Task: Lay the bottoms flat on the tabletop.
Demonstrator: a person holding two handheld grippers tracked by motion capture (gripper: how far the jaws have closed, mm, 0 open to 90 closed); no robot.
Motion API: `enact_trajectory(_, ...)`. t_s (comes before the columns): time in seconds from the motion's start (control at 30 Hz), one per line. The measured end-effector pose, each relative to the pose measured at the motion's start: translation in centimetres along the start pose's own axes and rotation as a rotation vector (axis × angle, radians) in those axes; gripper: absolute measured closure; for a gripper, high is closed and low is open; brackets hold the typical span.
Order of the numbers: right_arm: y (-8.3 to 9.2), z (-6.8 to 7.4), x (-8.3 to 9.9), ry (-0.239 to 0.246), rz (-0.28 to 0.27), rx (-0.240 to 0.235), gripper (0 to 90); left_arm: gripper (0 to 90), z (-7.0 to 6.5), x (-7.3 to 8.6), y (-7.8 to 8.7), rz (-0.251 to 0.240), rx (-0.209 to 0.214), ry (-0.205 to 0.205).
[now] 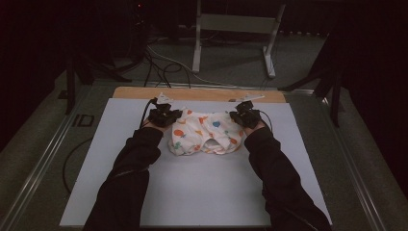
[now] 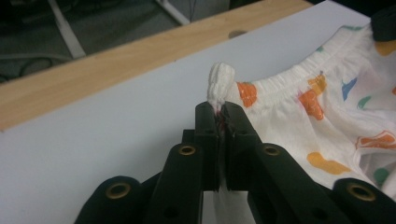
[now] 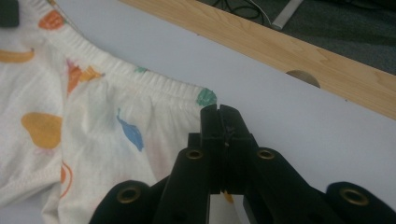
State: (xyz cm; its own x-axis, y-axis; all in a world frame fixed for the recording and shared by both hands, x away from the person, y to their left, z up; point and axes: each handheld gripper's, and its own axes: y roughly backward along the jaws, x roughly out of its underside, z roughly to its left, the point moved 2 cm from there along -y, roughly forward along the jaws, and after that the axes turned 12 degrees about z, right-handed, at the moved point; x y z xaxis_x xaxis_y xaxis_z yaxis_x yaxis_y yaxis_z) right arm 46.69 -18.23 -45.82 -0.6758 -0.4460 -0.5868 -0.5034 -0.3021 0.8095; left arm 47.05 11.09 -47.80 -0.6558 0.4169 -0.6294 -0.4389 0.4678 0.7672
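On the left, the left tongs (image 2: pixel 222 109) are clamping together on the left end of the elastic waistband of the shorts (image 1: pixel 206 132), with a small tuft of white cloth sticking up above the tips. The shorts are lying in the far middle of the white table (image 1: pixel 202 192), waistband toward the far edge and leg openings toward the person, spread between the two hands. They are looking light, soft and floppy, so the thick gathered waistband corners are likely the firmest places to take hold. On the right, the right tongs (image 3: pixel 223 122) are pressing together at the waistband's right corner, apparently pinching cloth, though the pinch itself is mostly hidden
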Motion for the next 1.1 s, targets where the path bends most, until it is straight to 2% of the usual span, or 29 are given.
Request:
enact_trajectory(0.07, -0.7, 0.0, 0.0, -0.022, 0.02, -0.023, 64.9, 53.1, 0.0, 0.2, -0.5, 0.042, -0.013, 0.005)
enact_trajectory(0.13, -1.0, 0.1, 0.2, -0.028, 0.022, -0.027, 50.1, 35.4, -0.1, 0.3, -0.7, 0.066, -0.004, 0.019)
enact_trajectory(0.17, -1.1, 0.1, 0.3, -0.032, 0.024, -0.044, 41.5, 28.1, -0.1, 0.4, -0.7, 0.075, 0.004, 0.022)
enact_trajectory(0.23, -1.4, 0.1, 0.5, -0.034, 0.038, -0.05, 31.3, 17.7, -0.3, 0.5, -0.6, 0.084, 0.026, 0.014)
enact_trajectory(0.27, -1.4, 0.1, 0.7, -0.037, 0.033, -0.082, 23.4, 13.4, -0.4, 0.6, -0.5, 0.089, 0.031, 0.01)
enact_trajectory(0.3, -1.4, 0.1, 0.7, -0.037, 0.033, -0.082, 23.4, 13.4, -0.5, 0.6, -0.5, 0.092, 0.03, 0.003)
enact_trajectory(0.37, -1.3, 0.2, 1.0, -0.024, 0.03, -0.104, 15.7, 9.8, -0.8, 0.6, -0.2, 0.092, 0.039, -0.015)
enact_trajectory(0.4, -1.2, 0.3, 1.1, -0.014, 0.026, -0.129, 13.8, 8.5, -0.9, 0.5, 0.0, 0.083, 0.04, -0.019)
enact_trajectory(0.5, -0.9, 0.5, 1.2, -0.009, 0.016, -0.136, 13.6, 6.9, -1.2, 0.5, 0.4, 0.066, 0.062, -0.026)
enact_trajectory(0.8, 0.6, 1.2, 1.9, 0.024, -0.018, -0.151, 13.8, 5.0, -2.4, 1.1, 2.3, 0.047, 0.101, -0.073)
enact_trajectory(1.1, 2.2, 2.1, 3.6, 0.065, -0.043, -0.155, 13.8, 5.4, -3.6, 2.6, 4.6, 0.024, 0.111, -0.121)
